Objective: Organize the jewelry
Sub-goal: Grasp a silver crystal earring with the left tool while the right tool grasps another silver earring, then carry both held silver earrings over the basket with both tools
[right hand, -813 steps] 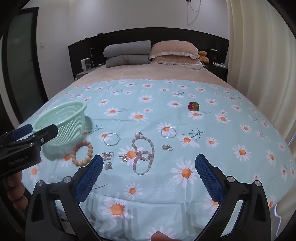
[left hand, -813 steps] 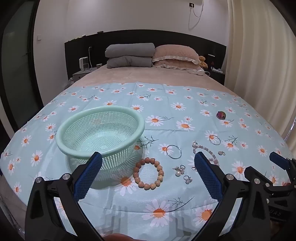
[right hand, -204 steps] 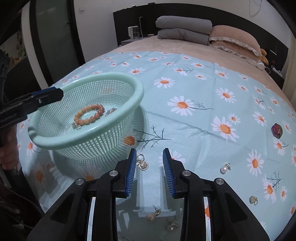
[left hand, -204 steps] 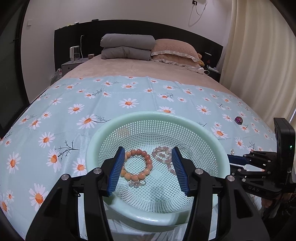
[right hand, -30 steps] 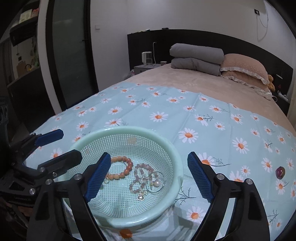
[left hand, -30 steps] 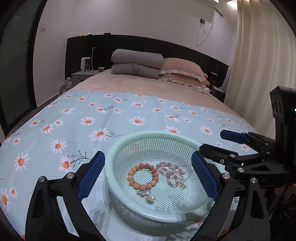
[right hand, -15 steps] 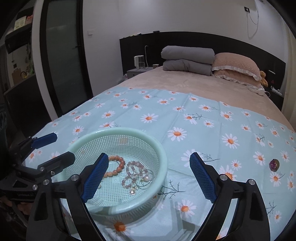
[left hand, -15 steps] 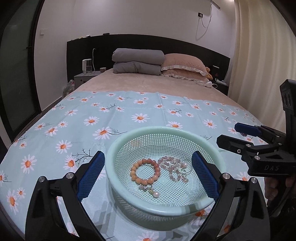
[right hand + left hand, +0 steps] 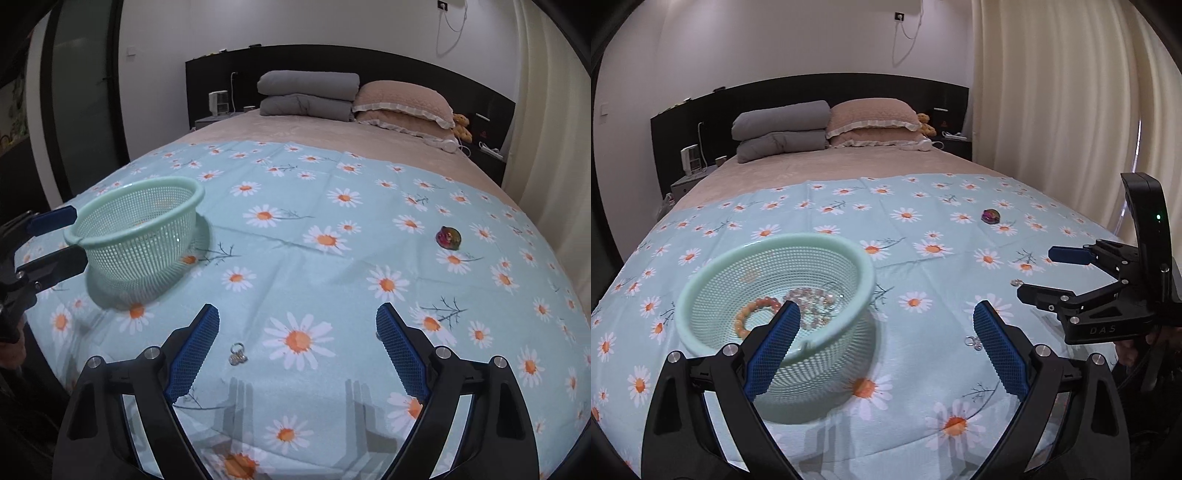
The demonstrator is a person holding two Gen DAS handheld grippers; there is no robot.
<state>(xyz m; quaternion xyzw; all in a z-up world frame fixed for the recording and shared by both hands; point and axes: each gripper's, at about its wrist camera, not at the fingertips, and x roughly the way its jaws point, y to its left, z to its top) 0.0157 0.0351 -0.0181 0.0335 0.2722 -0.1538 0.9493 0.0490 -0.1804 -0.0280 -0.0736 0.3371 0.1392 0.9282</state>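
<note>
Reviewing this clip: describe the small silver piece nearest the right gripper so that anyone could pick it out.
On the daisy cloth, look just ahead of the right gripper, beside its left finger. The silver earring lies there, a small ring with a charm cluster, unlike the iridescent ornament far off.

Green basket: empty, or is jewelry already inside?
Not empty. The left wrist view shows the green basket holding an orange bead bracelet and a pale pink bead strand. A small silver piece lies outside on the cloth.

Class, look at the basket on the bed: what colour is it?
Pale mint green. The basket shows best in the left wrist view.
</note>
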